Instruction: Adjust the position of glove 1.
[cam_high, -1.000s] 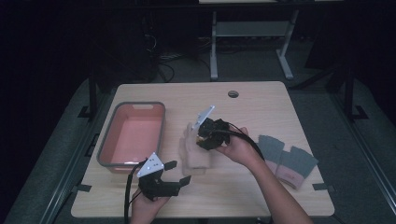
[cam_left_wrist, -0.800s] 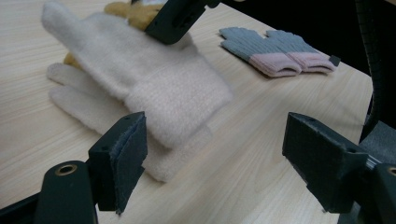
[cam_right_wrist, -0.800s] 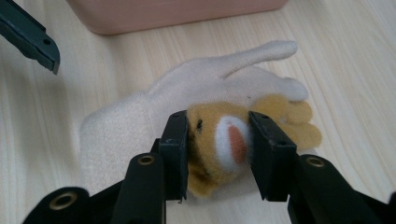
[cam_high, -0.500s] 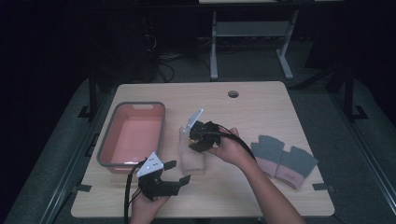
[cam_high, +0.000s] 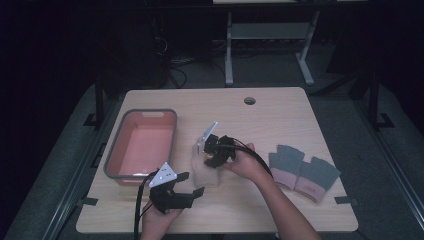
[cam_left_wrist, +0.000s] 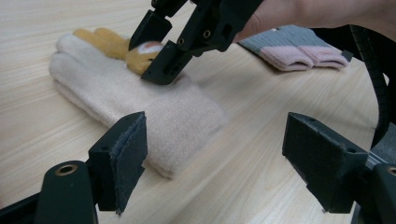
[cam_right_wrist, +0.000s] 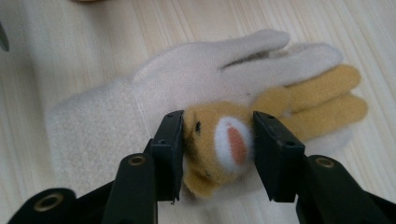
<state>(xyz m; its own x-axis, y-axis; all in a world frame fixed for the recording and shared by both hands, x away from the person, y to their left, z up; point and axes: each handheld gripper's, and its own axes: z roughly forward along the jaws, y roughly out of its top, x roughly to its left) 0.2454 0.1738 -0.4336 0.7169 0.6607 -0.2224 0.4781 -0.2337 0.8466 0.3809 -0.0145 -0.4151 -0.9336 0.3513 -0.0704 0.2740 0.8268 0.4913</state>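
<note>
Right now the right gripper (cam_right_wrist: 215, 154) is coming down on the cream glove (cam_right_wrist: 154, 102) lying mid-table just right of the pink bin (cam_high: 141, 145), its jaws having just been opening and now straddling the tan animal patch (cam_right_wrist: 224, 144) without clearly pinching it. Closing gently on that raised patch and lifting straight up would probably serve best. That hand is angling steeply downward. The left gripper (cam_left_wrist: 219, 154) is resting low near the front edge, jaws wide apart, empty.
</note>
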